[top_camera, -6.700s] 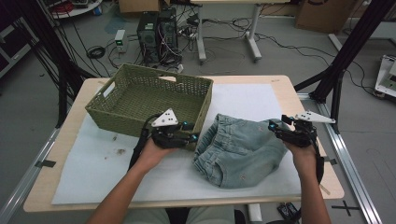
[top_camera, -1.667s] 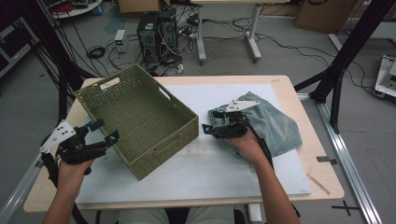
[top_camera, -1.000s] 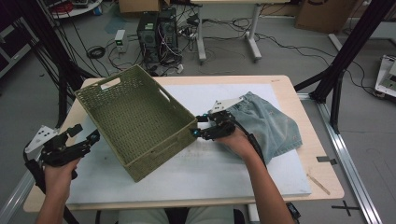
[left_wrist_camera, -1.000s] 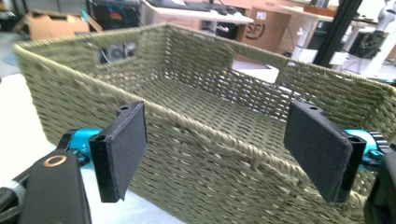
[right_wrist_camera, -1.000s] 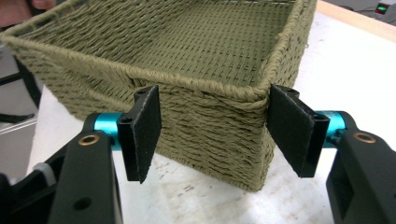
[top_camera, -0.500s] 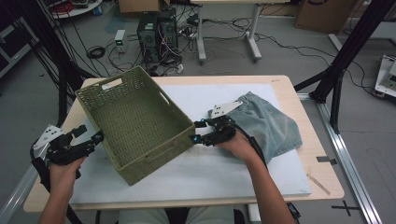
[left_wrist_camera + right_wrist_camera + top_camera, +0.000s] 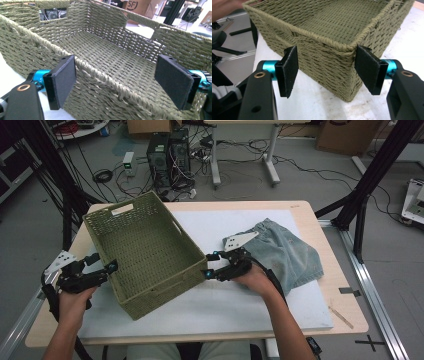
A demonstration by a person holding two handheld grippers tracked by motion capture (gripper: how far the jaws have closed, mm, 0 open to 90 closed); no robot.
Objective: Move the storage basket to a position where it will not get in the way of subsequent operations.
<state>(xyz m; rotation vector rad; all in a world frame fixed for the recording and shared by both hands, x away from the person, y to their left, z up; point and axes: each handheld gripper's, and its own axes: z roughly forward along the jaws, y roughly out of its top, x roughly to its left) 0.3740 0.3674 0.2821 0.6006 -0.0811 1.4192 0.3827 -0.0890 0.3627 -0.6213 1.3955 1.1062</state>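
A green woven basket (image 7: 145, 252) sits slanted on the white mat, with nothing in it. My left gripper (image 7: 102, 263) is open at the basket's left long wall; in the left gripper view the basket's rim (image 7: 100, 72) runs between the spread pads (image 7: 62, 80), apart from them. My right gripper (image 7: 210, 265) is open at the basket's right near corner; in the right gripper view that corner of the basket (image 7: 347, 53) stands between the pads (image 7: 367, 70) without touching. Blue denim shorts (image 7: 287, 250) lie crumpled on the mat behind the right hand.
The white mat (image 7: 225, 305) covers most of the wooden table (image 7: 345, 320). Black frame posts (image 7: 370, 175) stand at the right, a metal rail (image 7: 25, 312) runs along the left edge. Computers and cables (image 7: 165, 150) lie on the floor beyond.
The right gripper left the shorts and moved left to the basket's corner. The left gripper came in from the table's left edge to the basket's wall. The basket barely shifted.
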